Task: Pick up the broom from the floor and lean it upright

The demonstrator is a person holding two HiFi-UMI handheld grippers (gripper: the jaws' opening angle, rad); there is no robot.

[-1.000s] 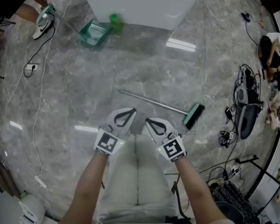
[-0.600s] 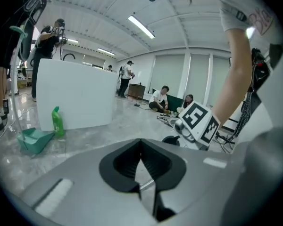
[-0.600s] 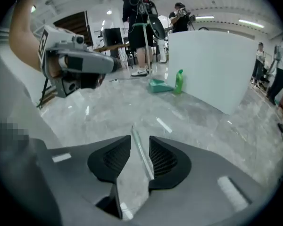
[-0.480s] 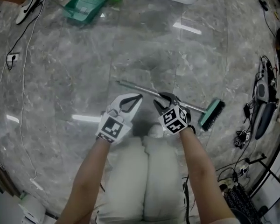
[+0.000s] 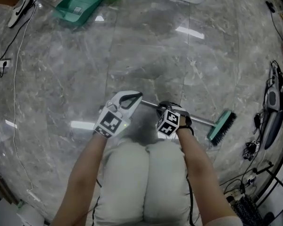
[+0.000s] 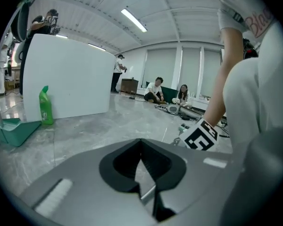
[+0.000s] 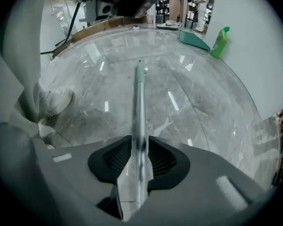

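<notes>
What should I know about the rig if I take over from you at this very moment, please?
Left gripper: shut, empty, low over the floor next to the right one.
Right gripper: pointing down. Its fingers have just been closing with the handle between them, and the pads look to be on it.
Broom: lying flat on the floor, brush head to the person's right.
Done: reach, and apparently the grasp.
Left: lift the broom and lean it upright.
</notes>
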